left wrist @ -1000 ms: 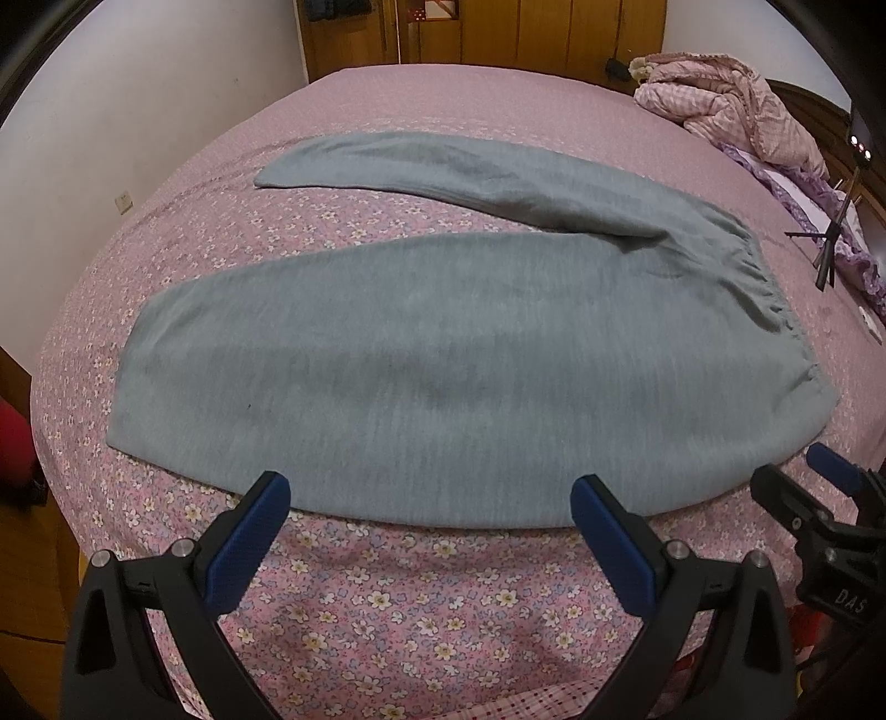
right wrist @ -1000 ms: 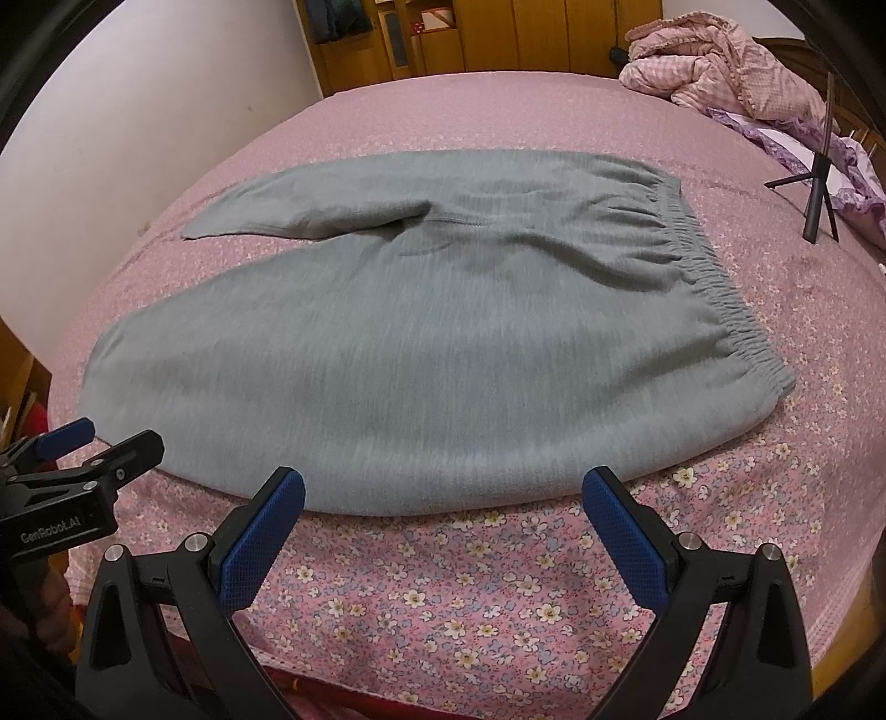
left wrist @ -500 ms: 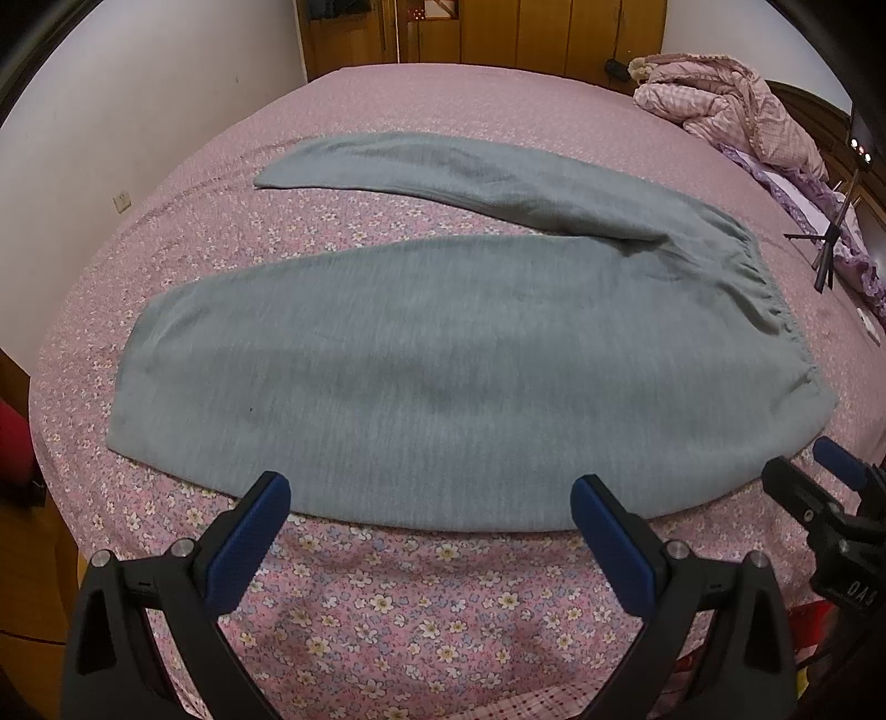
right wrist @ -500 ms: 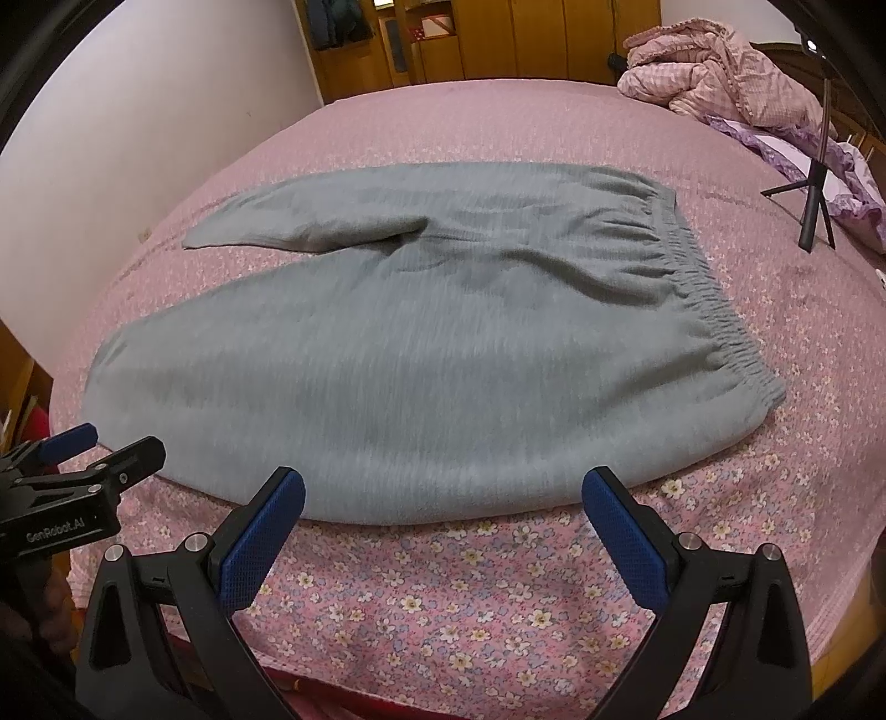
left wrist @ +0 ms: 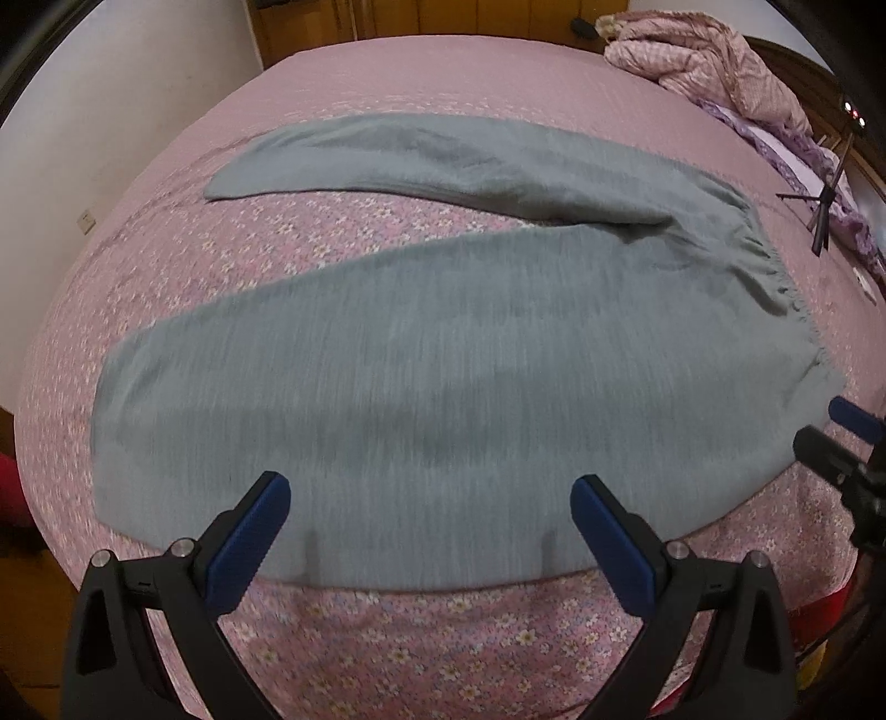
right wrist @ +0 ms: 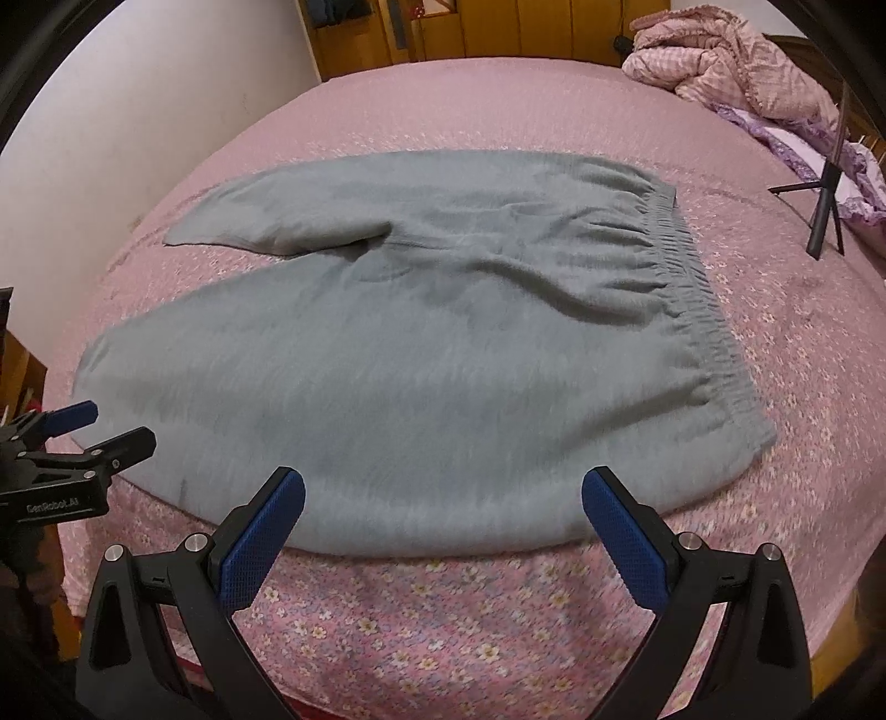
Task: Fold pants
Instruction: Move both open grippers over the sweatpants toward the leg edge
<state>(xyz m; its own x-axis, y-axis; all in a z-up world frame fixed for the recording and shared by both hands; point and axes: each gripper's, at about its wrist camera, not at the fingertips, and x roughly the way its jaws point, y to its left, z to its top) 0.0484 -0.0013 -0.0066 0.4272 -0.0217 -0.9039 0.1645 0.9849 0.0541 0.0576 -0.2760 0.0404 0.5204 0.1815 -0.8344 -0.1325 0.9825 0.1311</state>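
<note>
Grey sweatpants (left wrist: 443, 354) lie flat on the pink flowered bedspread (left wrist: 421, 631), legs spread in a V toward the left, elastic waistband (right wrist: 703, 310) at the right. My left gripper (left wrist: 432, 531) hovers open over the near leg's front edge, nothing between its blue pads. My right gripper (right wrist: 443, 526) is open too, above the same near edge closer to the waistband. Each gripper shows in the other's view: the right gripper (left wrist: 841, 437) at the right border, the left gripper (right wrist: 88, 432) at the left border.
A crumpled pink quilt (right wrist: 736, 72) and purple bedding (right wrist: 803, 133) sit at the far right corner of the bed. A small black tripod (right wrist: 825, 205) stands right of the waistband. White wall to the left, wooden wardrobe (right wrist: 470, 27) behind.
Both grippers have moved forward and lower toward the near edge of the pants; the cloth now reaches between the fingertips. Pants have not moved. Both grippers remain open.
</note>
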